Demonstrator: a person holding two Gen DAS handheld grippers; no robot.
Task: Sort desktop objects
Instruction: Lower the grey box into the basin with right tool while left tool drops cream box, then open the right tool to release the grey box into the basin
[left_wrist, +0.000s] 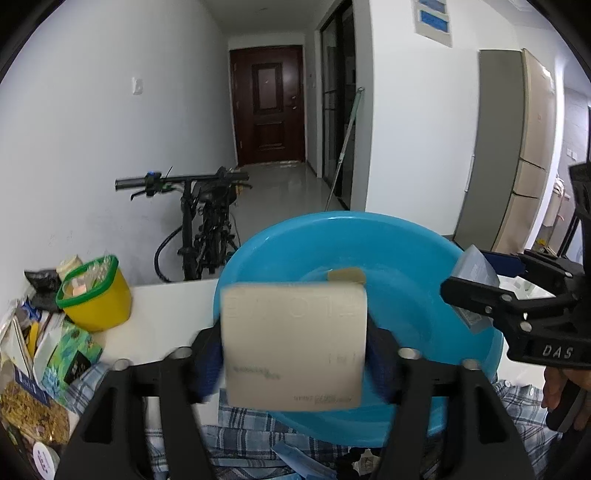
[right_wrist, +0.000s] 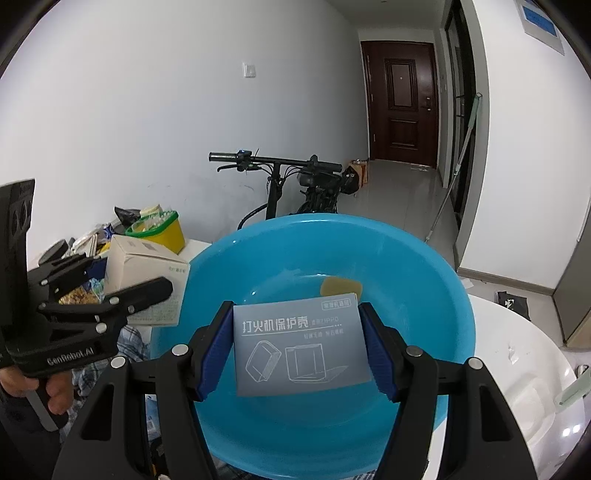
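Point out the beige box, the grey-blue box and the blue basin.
beige box (left_wrist: 293, 343), left wrist view, front face.
grey-blue box (right_wrist: 301, 343), right wrist view, printed face.
blue basin (right_wrist: 424, 280), right wrist view, inner wall.

Basin (right_wrist: 436, 280) on table (right_wrist: 517, 354), bucket (right_wrist: 162, 230) left, bicycle (right_wrist: 295, 184) behind.

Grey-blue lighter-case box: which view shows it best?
The right wrist view: the grey-blue box faces the camera between the right gripper's pads, print sharp. The left wrist view catches only its edge.
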